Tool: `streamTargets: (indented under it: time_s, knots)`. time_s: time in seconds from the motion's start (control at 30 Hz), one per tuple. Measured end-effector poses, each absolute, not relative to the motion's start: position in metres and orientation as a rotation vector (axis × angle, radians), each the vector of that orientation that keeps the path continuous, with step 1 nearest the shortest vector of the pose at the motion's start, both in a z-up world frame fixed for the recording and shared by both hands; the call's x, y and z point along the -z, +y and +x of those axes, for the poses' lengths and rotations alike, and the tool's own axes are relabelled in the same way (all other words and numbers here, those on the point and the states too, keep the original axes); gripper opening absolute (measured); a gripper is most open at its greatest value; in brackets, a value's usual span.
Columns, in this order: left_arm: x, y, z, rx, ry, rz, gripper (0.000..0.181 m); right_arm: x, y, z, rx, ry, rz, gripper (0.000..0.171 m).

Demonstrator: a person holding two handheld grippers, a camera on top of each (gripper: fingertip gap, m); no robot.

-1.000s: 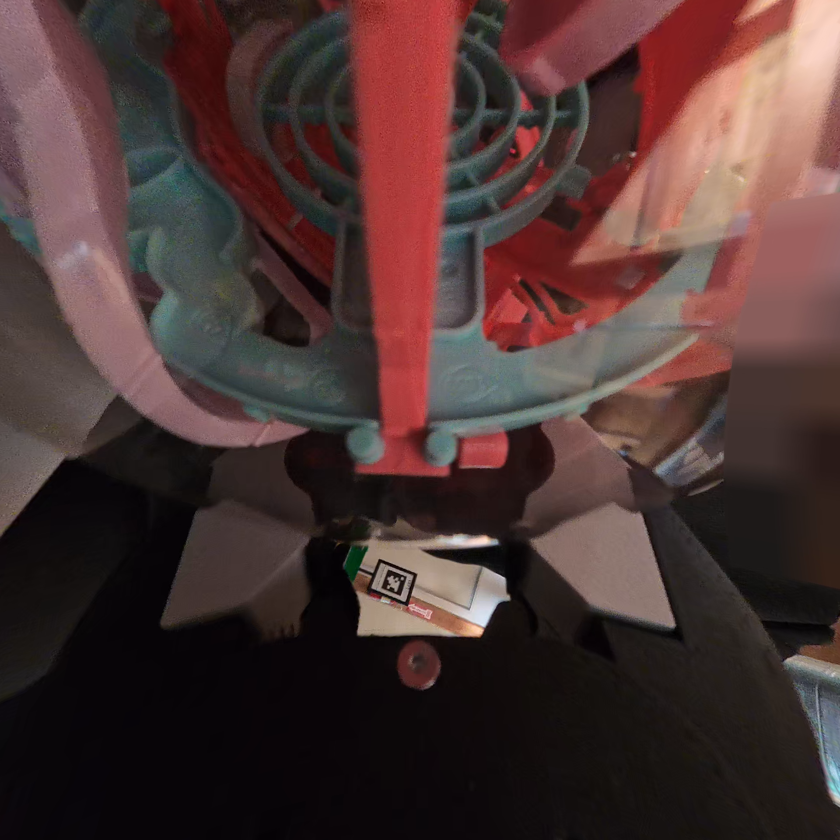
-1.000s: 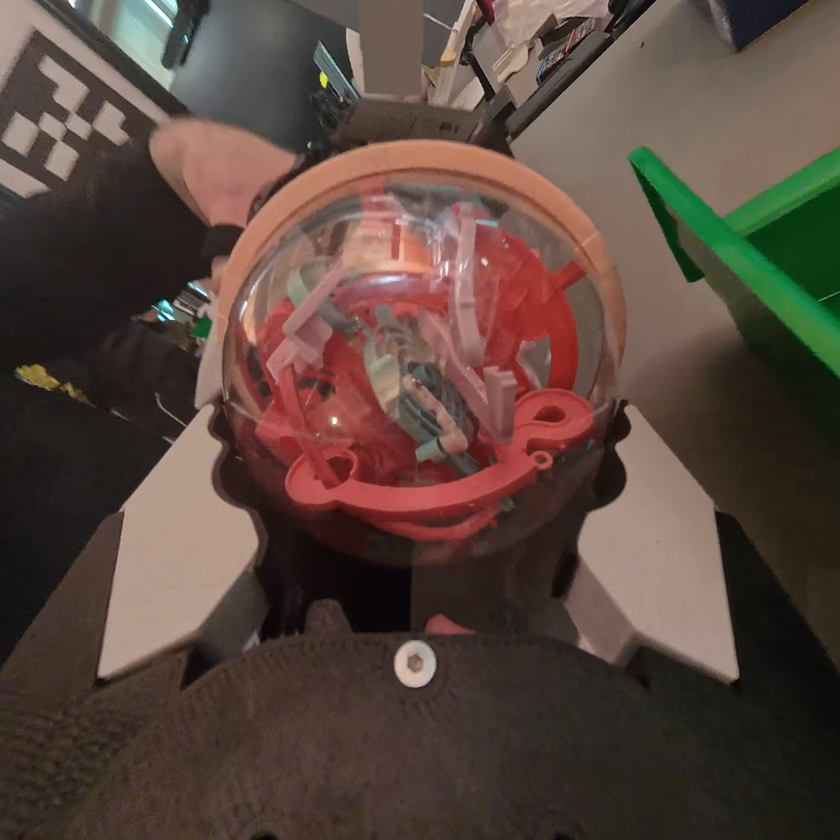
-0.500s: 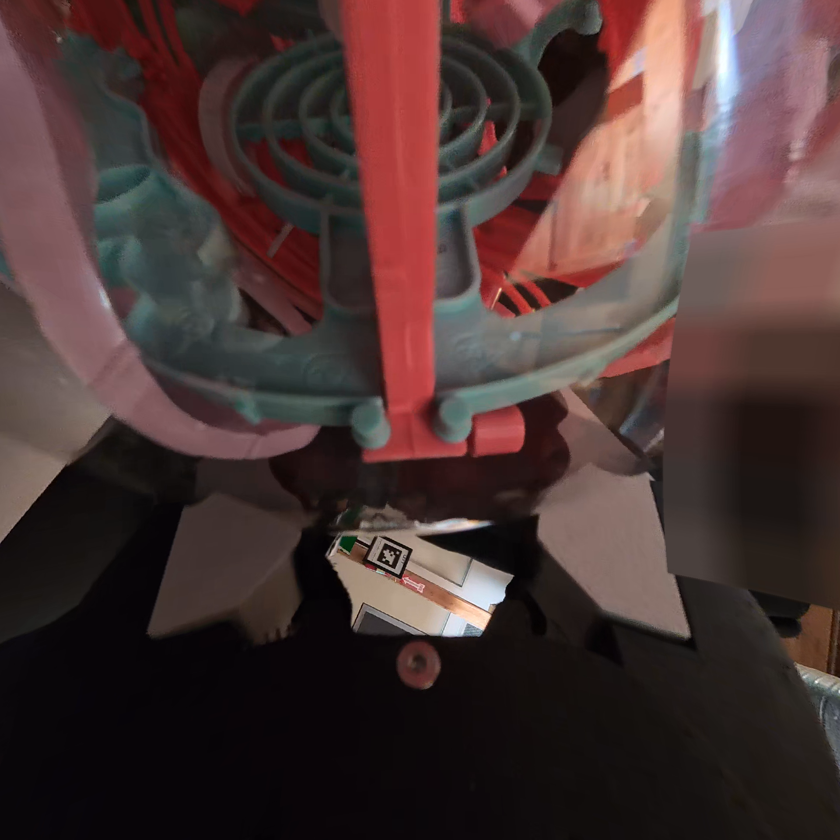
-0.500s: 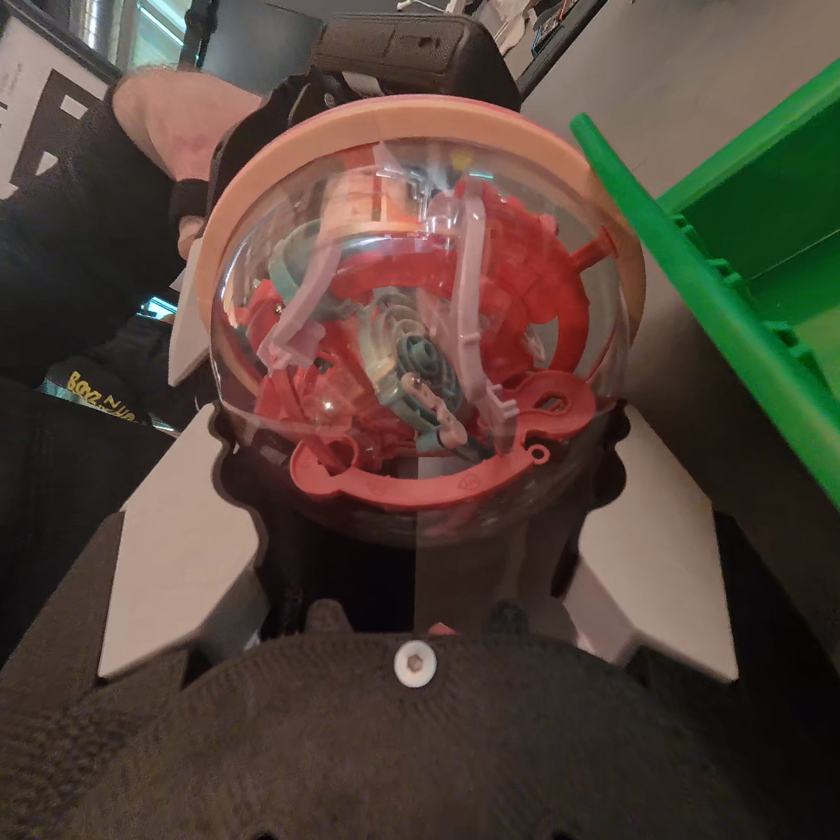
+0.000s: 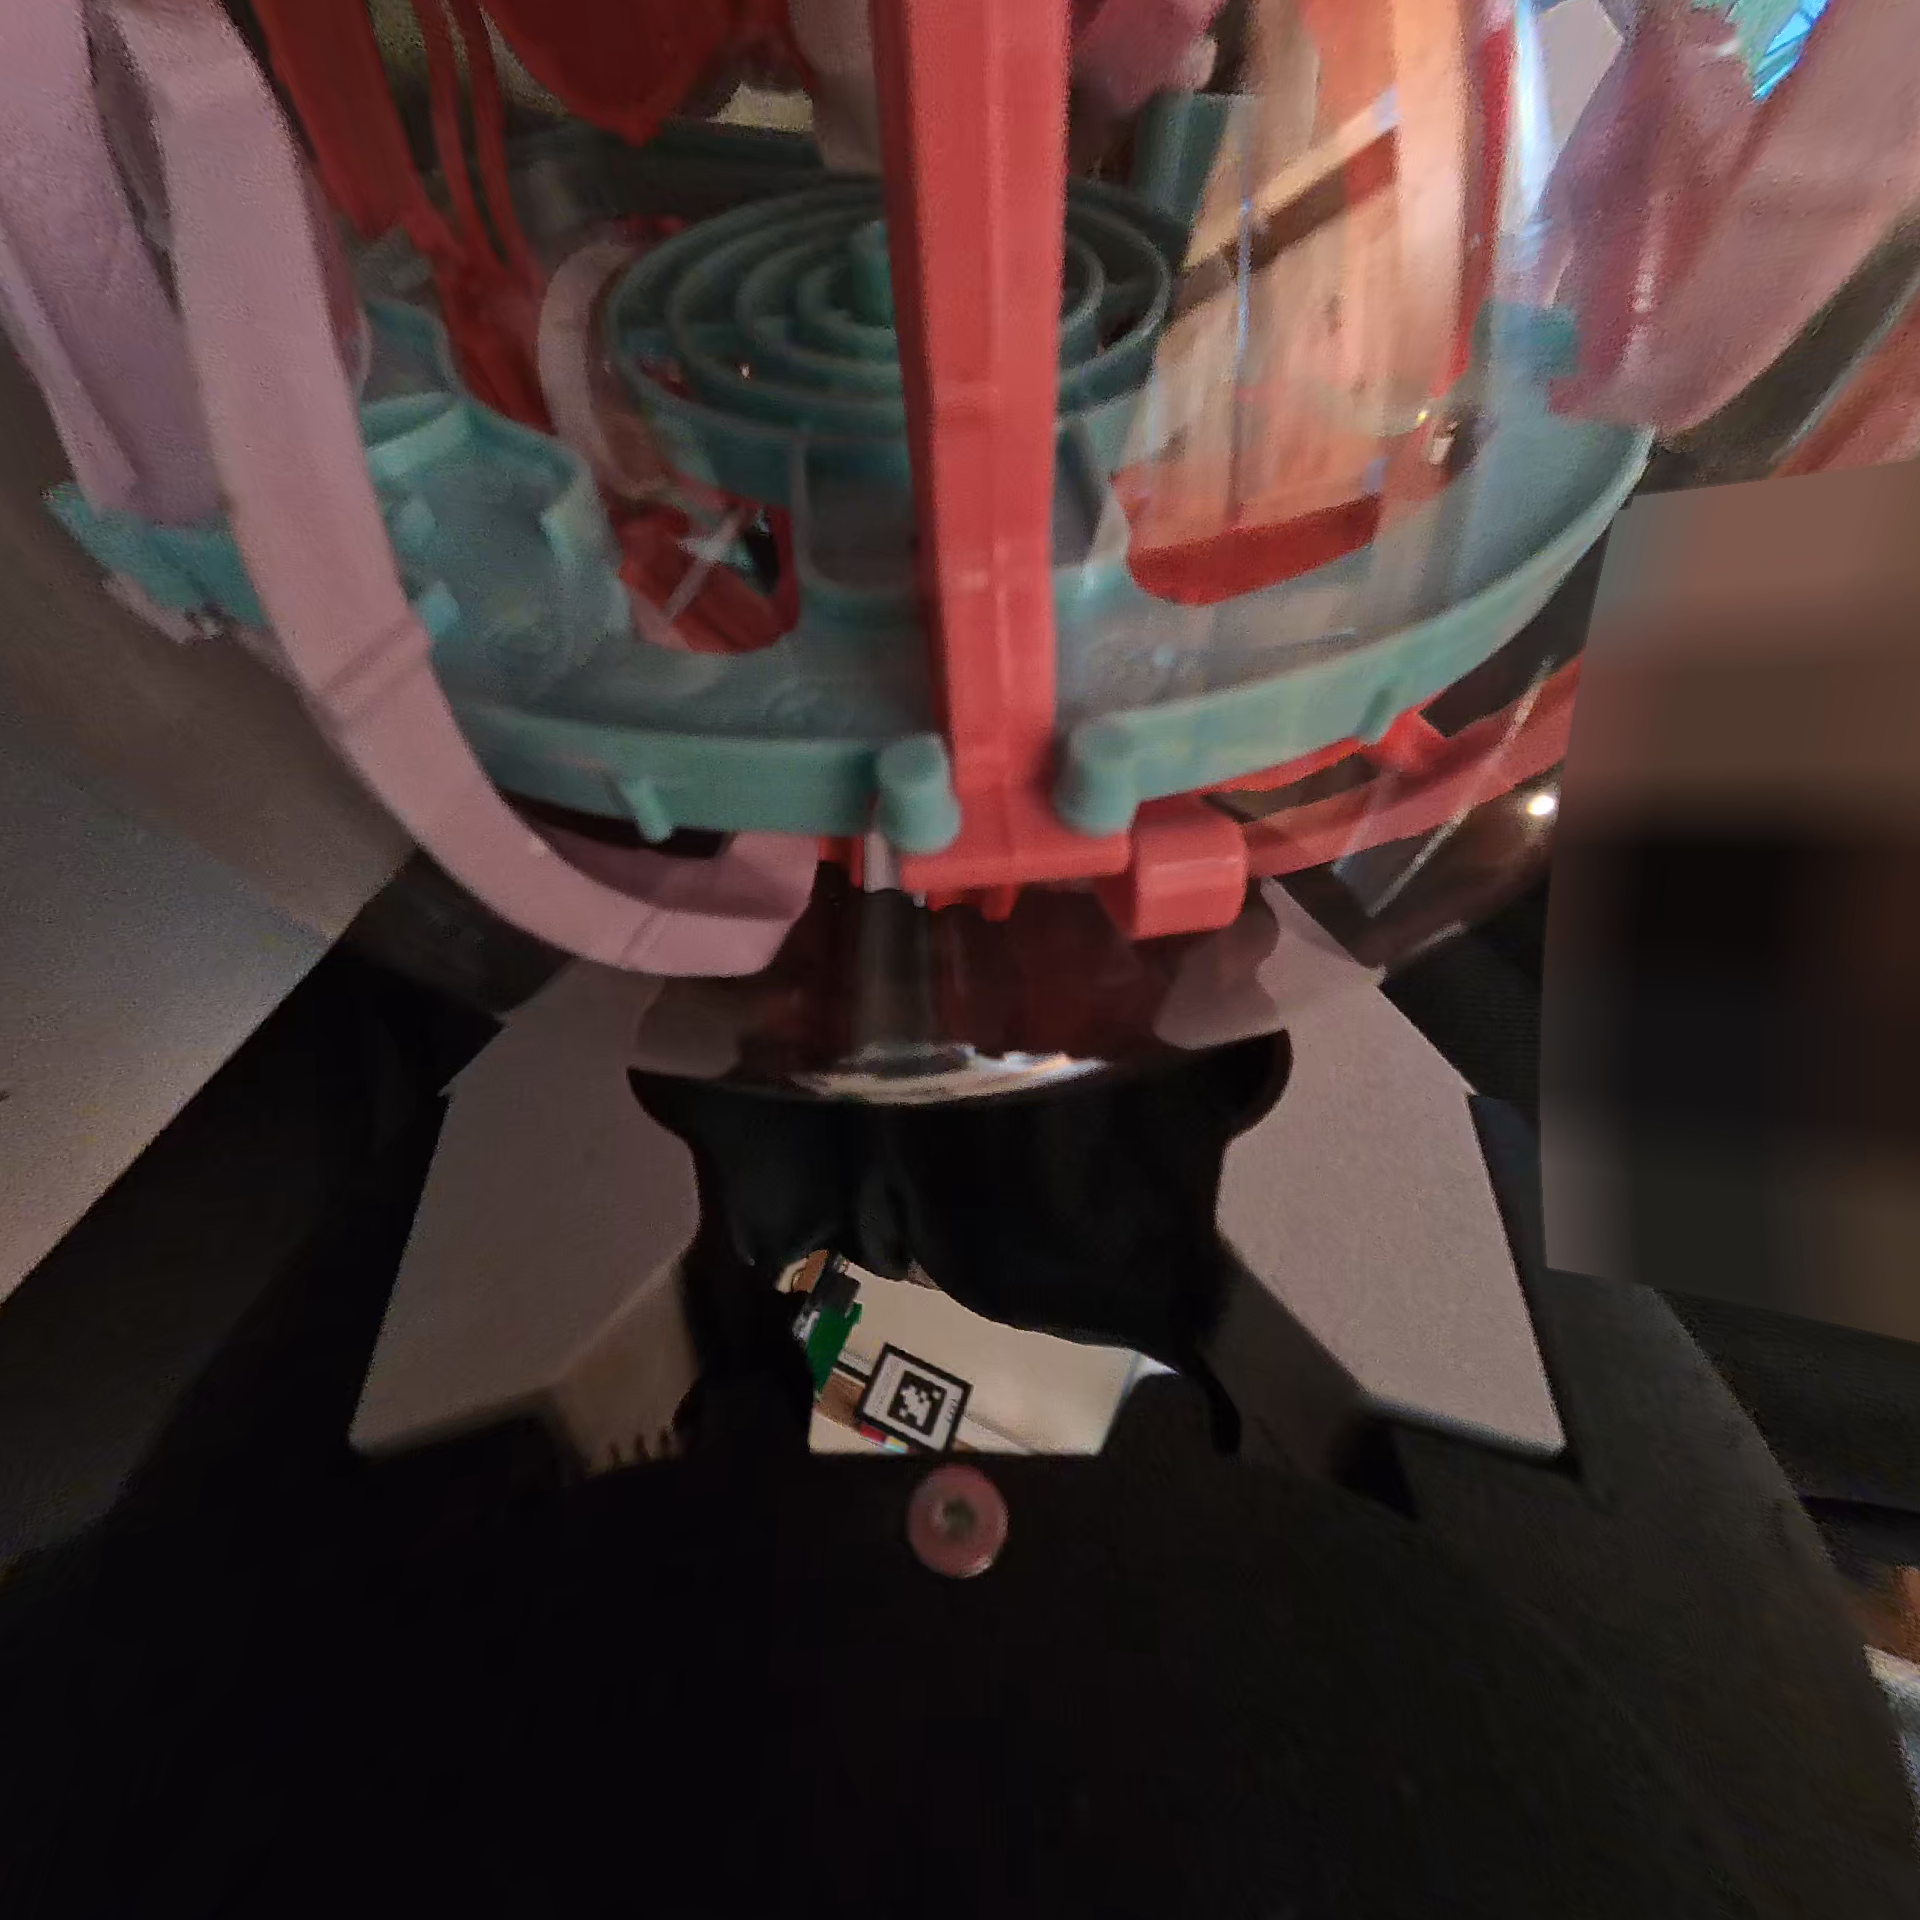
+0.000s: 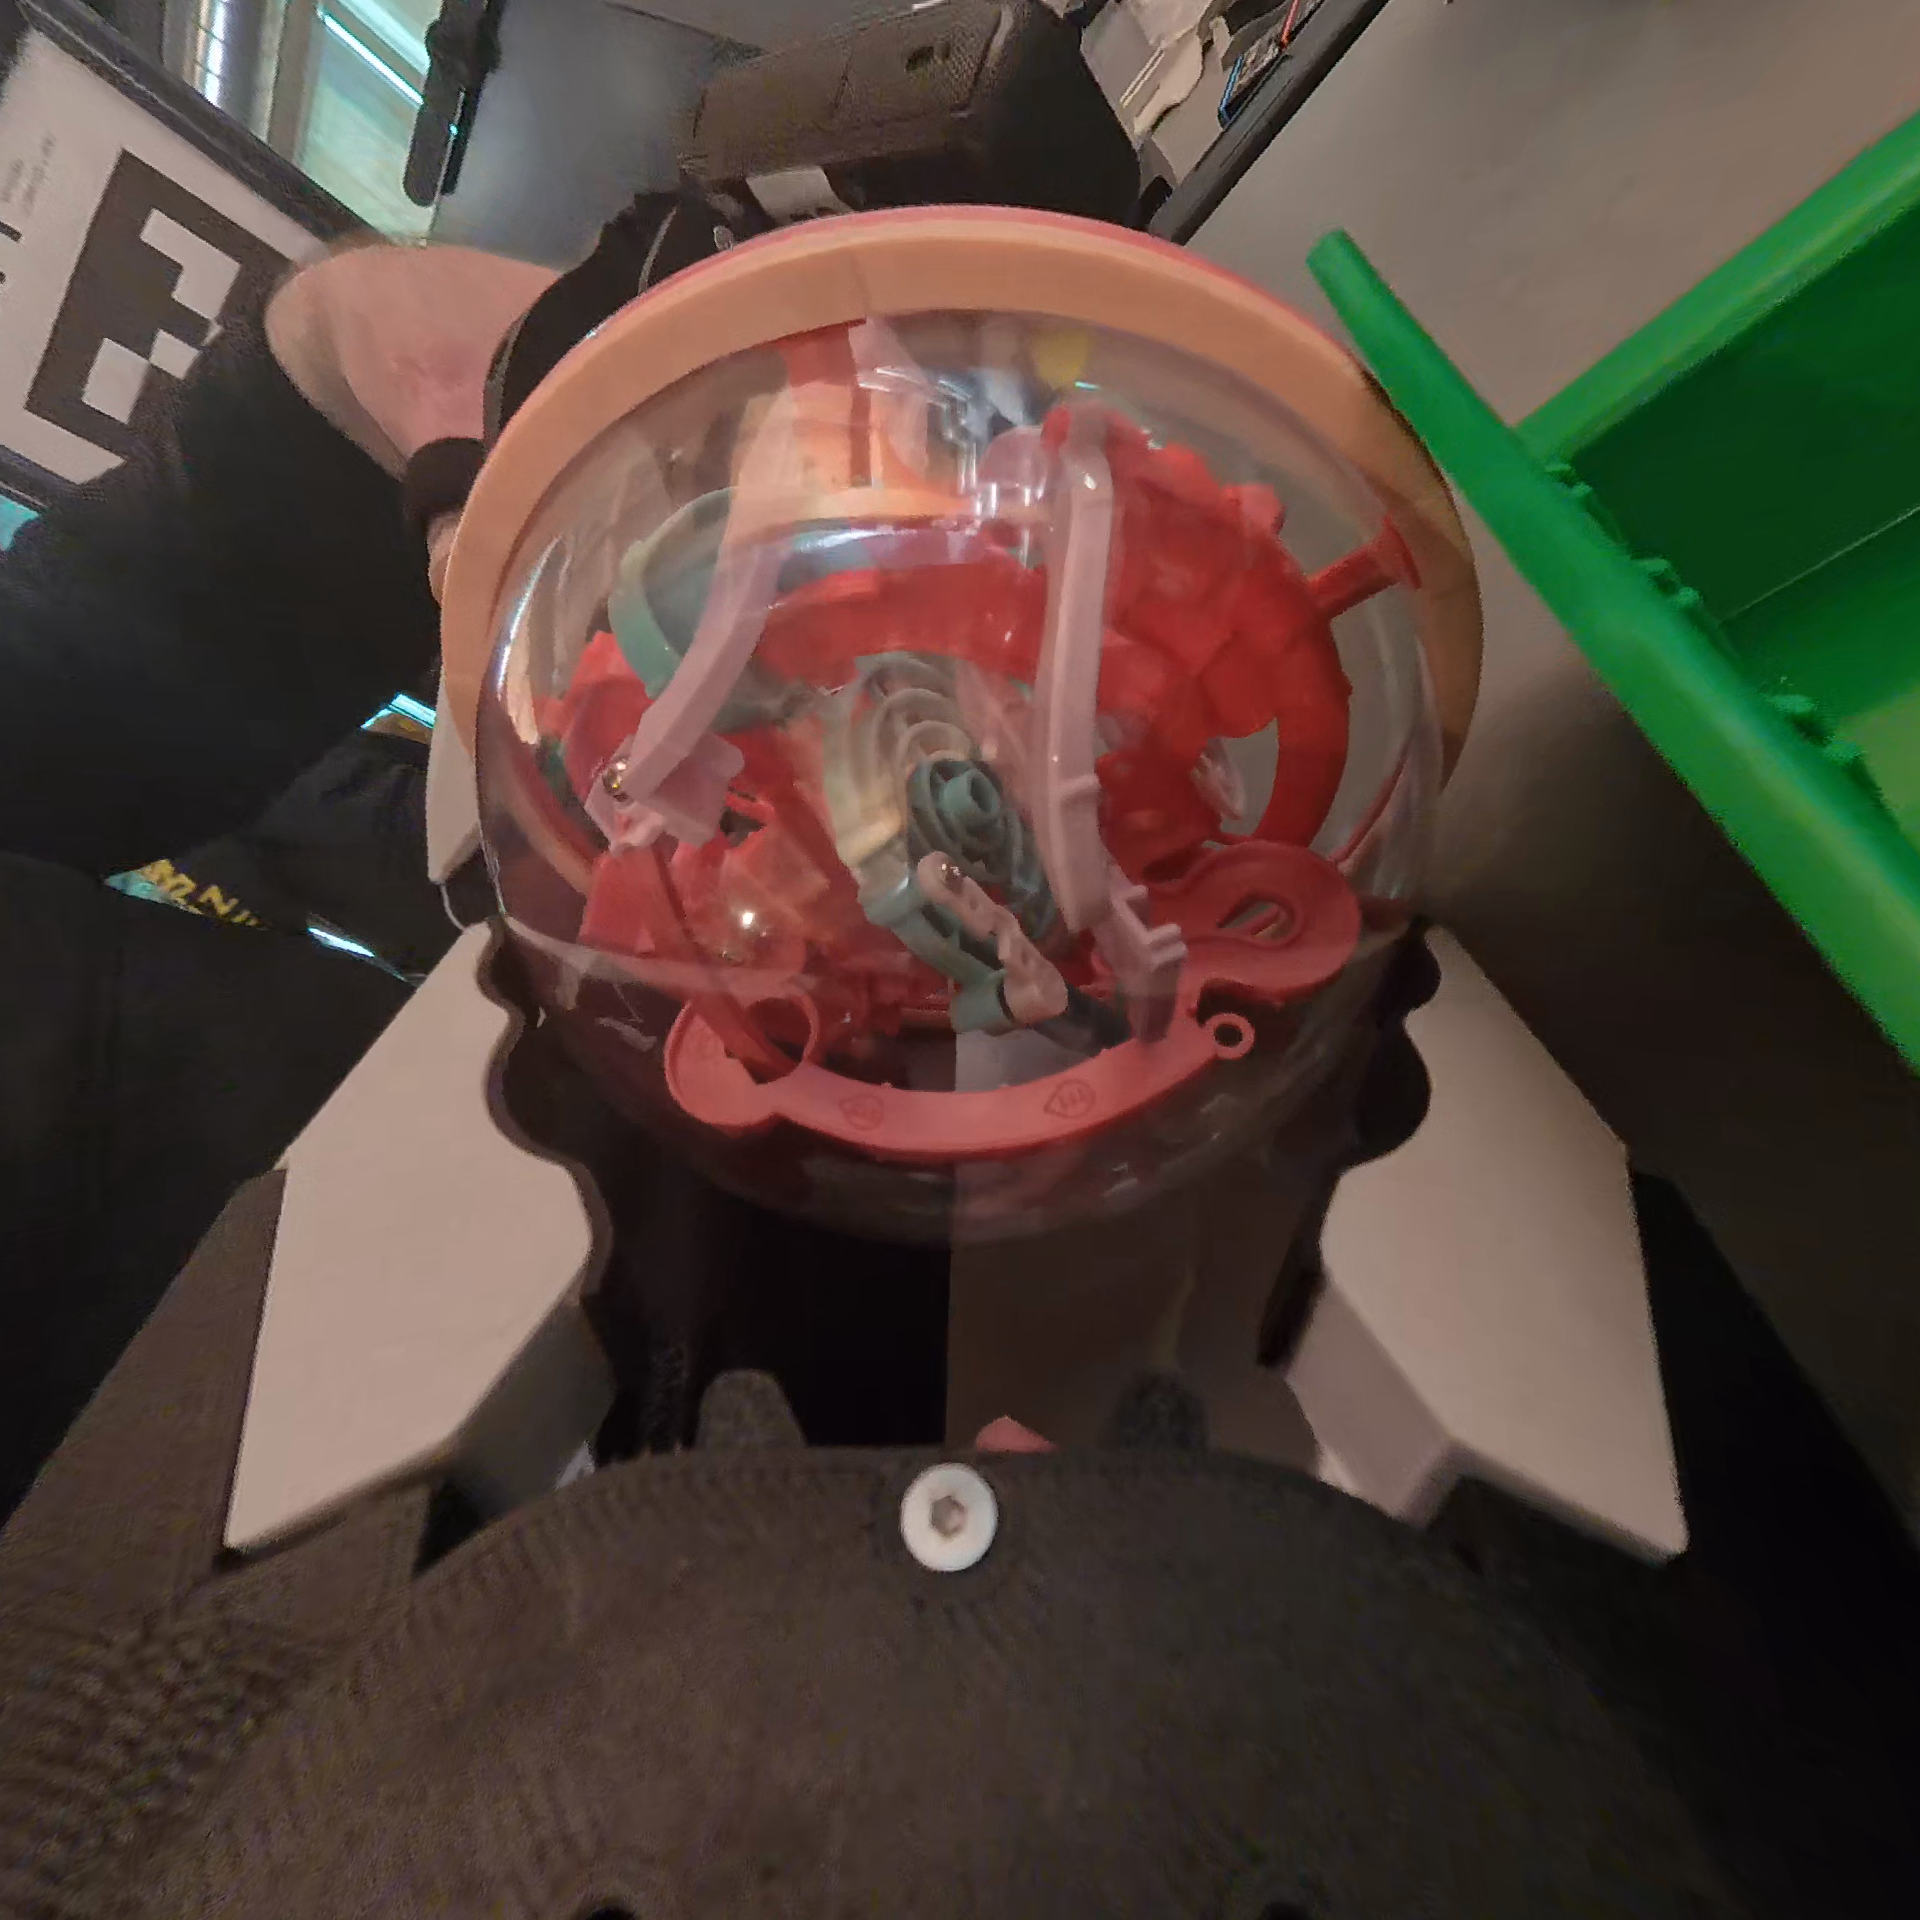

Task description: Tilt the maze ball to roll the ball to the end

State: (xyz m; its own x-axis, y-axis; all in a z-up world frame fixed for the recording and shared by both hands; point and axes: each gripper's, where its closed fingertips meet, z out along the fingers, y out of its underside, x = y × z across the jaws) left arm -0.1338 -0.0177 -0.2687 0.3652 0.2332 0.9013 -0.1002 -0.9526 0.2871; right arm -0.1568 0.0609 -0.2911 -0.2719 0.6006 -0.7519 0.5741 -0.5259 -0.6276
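Note:
The maze ball (image 6: 956, 727) is a clear sphere with a peach band, holding red, teal and pink tracks. My right gripper (image 6: 956, 1153) is shut on its near side, a white finger (image 6: 416, 1195) on each flank. My left gripper (image 5: 956, 1039) is shut on the opposite side, where the ball (image 5: 935, 520) fills the view with its teal spiral and red strut. The left gripper's black body (image 6: 894, 94) shows behind the ball in the right wrist view. A small metal ball (image 6: 620, 776) sits on a pink track at the left inside.
A green bin (image 6: 1662, 540) stands close on the right of the ball. A person's hand (image 6: 395, 343) and dark sleeve are at the left behind it. A black-and-white marker board (image 6: 125, 291) is at the far left. A grey surface (image 6: 1558, 208) lies behind.
Both grippers have turned the ball between them. The teal spiral now lies flatter in the left wrist view. In the right wrist view the green bin has come nearer and the inner tracks have rotated.

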Motion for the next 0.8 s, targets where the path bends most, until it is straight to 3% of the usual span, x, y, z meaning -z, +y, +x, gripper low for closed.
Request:
streamTargets:
  time_s: [0.8]
  knots:
    - [0.281,-0.021,-0.130,-1.673,0.046,2.444,0.103,0.291,0.060,-0.155,-1.837,-1.642,-1.809,0.155]
